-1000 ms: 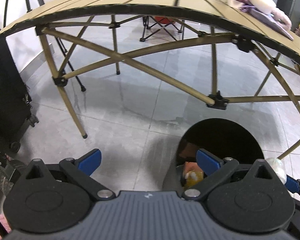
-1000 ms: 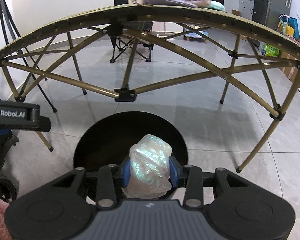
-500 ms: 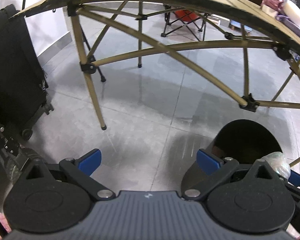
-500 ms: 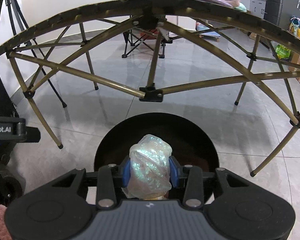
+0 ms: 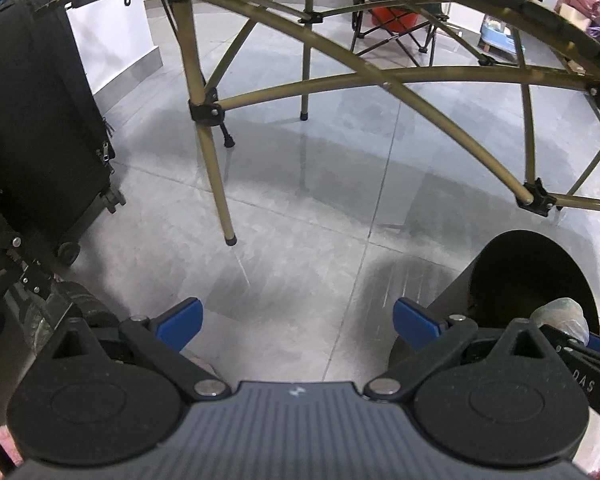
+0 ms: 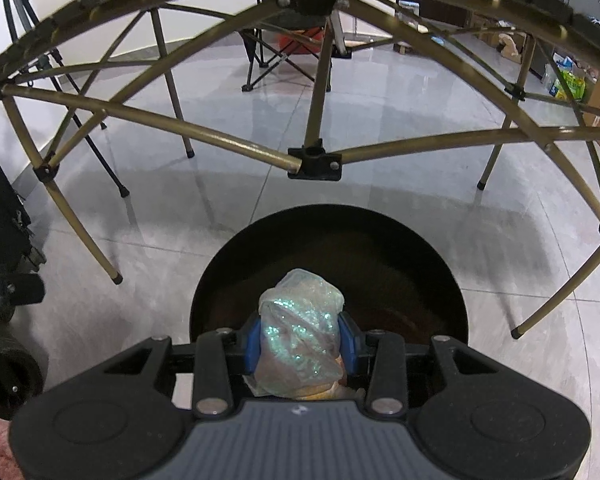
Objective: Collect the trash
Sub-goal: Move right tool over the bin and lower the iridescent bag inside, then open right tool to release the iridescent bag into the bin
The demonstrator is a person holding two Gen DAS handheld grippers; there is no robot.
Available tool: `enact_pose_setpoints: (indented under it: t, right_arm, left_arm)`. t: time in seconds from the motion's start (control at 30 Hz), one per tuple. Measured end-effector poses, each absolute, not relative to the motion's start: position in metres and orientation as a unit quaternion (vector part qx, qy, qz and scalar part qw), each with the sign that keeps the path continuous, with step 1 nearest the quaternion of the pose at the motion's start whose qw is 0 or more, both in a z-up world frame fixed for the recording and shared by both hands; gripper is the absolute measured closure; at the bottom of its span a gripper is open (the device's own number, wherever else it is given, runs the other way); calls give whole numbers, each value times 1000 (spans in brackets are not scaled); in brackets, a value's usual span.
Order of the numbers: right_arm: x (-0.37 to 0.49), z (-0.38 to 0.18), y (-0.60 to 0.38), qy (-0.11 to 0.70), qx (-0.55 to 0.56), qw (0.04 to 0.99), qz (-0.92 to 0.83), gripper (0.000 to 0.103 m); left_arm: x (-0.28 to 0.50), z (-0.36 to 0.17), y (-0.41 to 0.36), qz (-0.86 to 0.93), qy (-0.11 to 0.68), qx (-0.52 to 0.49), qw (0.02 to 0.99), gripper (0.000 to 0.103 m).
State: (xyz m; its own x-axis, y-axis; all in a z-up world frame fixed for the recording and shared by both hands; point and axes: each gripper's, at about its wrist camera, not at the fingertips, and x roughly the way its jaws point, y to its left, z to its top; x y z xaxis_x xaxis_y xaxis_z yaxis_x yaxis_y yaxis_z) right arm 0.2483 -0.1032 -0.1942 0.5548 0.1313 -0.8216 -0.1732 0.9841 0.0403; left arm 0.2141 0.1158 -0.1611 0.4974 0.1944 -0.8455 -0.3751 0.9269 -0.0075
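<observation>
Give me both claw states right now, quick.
Left claw: open, holding nothing.
Right claw: closed on the crumpled plastic wrap, over the black bin.

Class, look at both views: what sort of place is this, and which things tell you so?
Probably a home living or dining area: glossy grey floor tiles, a folding camp table, a folding chair and a black trash bin.

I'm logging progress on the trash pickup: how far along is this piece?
Done: the crumpled iridescent plastic wrapper is picked up, clamped in the right gripper over the round black bin. In hand: positioning it above the opening. Left: release it into the bin. The left gripper is open and empty above the grey tiled floor.
</observation>
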Motion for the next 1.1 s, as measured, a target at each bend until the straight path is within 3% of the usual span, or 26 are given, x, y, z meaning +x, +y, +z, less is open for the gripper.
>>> enact_pose_setpoints:
  t: [0.6,0.77,0.83,0.97,1.03,1.1]
  right_arm:
    - [259,-206,-102,489,-17,870,67,62]
    - [259,-204,-103,483,-10,873,61,46]
    - [260,-203,-103,482,-13,874,57,19]
    - [260,-200,-103,478,-9,877,55,10]
    - [260,-200,-104,478,-6,877,55,1]
    - [260,-200,-103,477,-10,877,55,0]
  left_arm:
    - [212,-163,119,166,474,-99,859,0]
    - [212,-163,119,165,474,-99,859,0]
    - [212,-163,118,166,474,-99,859,0]
    - [212,-163,119,165,474,-99,859,0]
    - [212,-163,119,165,474,-99,859,0]
    - [212,-163,119,165,474,-99,859,0]
